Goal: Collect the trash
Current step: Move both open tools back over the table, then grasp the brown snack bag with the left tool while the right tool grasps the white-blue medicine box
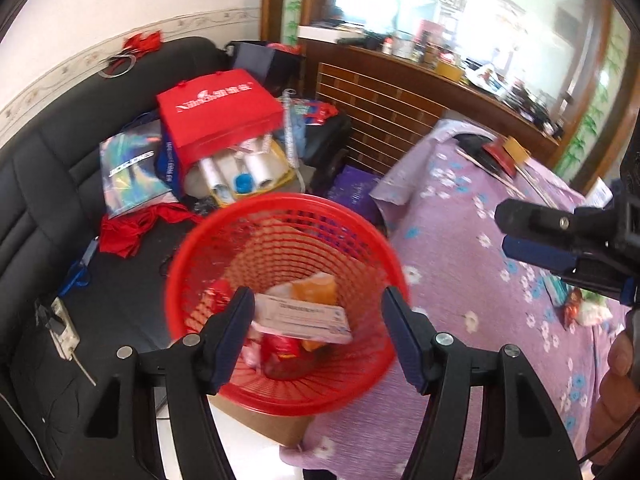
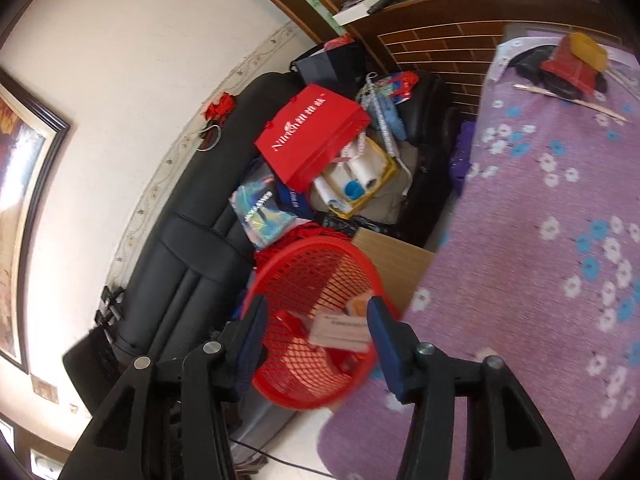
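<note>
**Both claws open over the red basket**

Above the basket [image 1: 280,384], the left claw [image 1: 318,334] hangs with its jaws spread and nothing between the pads. Seen through that gap, a white box [image 1: 304,318] lies flat on top of the trash in the basket, with an orange wrapper [image 1: 316,290] just behind it and red packets beneath. The right claw [image 2: 316,338] also stands with jaws apart and grips nothing; the same white box [image 2: 340,330] shows between its fingers, lying inside the basket [image 2: 288,392], not touched by either pad. In the left view the right claw [image 1: 508,232] reaches in from the right edge, over the table.

The basket stands on a cardboard box [image 2: 396,264], tucked between a black sofa [image 1: 48,184] and a table under a purple flowered cloth [image 1: 480,280]. More scraps, a red-and-white wrapper [image 1: 582,306], lie on the cloth near the right edge. On the sofa behind the basket sit a red bag [image 1: 216,116], a glossy bag [image 1: 128,168] and white rolls [image 1: 236,168].
</note>
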